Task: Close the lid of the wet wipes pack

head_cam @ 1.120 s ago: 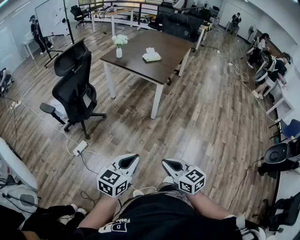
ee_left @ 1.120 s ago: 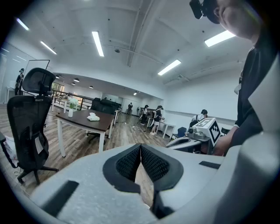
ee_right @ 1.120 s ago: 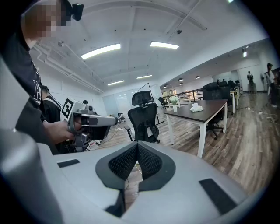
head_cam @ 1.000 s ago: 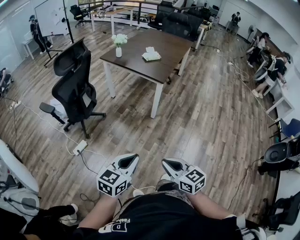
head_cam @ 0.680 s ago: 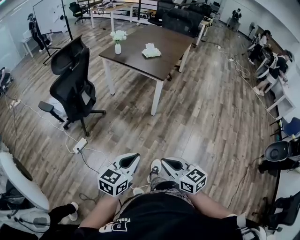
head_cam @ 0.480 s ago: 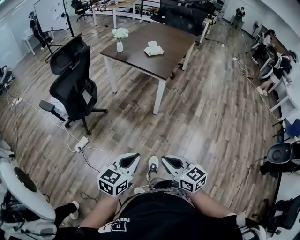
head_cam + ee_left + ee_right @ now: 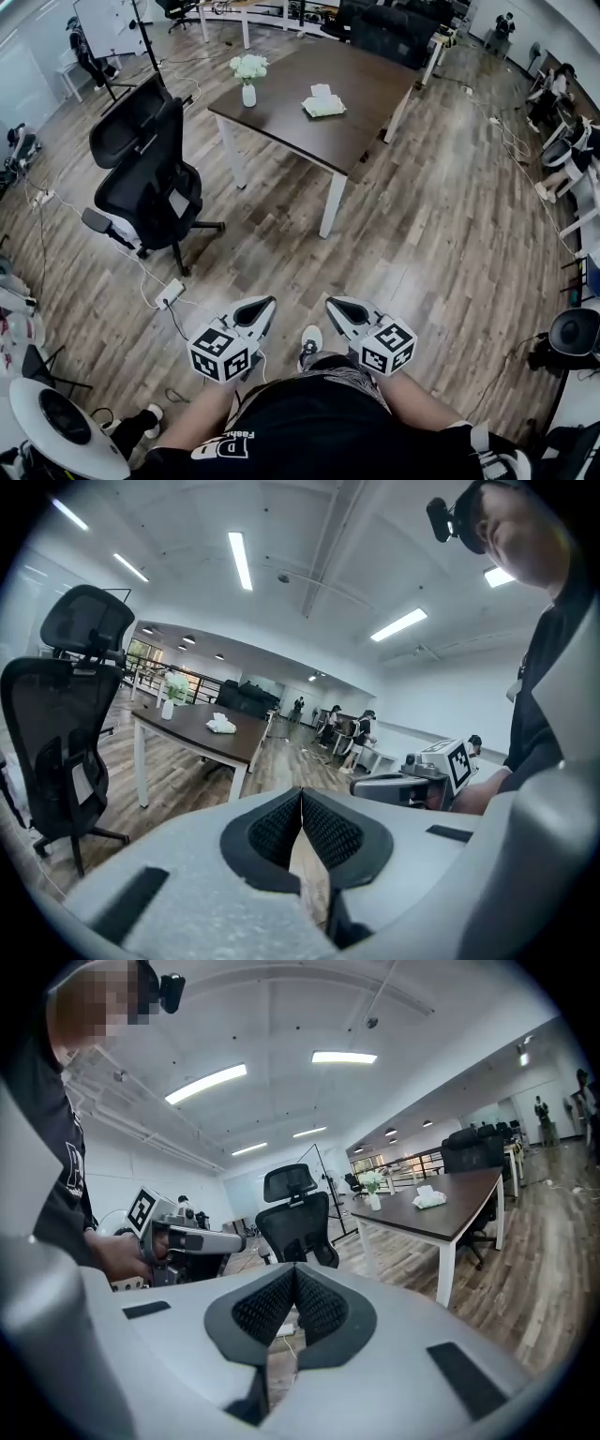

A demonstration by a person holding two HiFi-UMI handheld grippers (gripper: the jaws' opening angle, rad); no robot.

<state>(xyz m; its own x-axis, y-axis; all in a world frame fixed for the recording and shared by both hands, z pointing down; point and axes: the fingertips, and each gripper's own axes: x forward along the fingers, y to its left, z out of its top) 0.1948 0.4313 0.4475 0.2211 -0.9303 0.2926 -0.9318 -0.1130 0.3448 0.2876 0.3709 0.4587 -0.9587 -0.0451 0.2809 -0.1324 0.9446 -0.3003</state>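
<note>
**Left gripper** [image 7: 302,802]: ribbed pads pressed together at the tips, with nothing between them. It is carried low in front of the person's body. The jaws are as closed as they were a second ago.

**Right gripper** [image 7: 293,1277]: pads likewise together and empty. It is level with the left gripper and just beside it, not touching.

**White shoe** [image 7: 309,342]: on the wood floor, in the gap between the two grippers. A second ago it barely showed by the right gripper. Now it stands clear and further forward.

**Wet wipes pack** [image 7: 323,107]: lies on the dark table [image 7: 375,94], well apart from both grippers and untouched. A smaller white item sits just behind it. It is too small here to tell how the lid stands.

**Vase of white flowers** [image 7: 248,80]: upright at the table's left end.

**Black office chair** [image 7: 145,169]: left of the table.

**White power strip** [image 7: 170,293]: on the floor between the chair and the left gripper.

**Change:** the table and everything on it sit slightly further right in the head view than a second ago.
</note>
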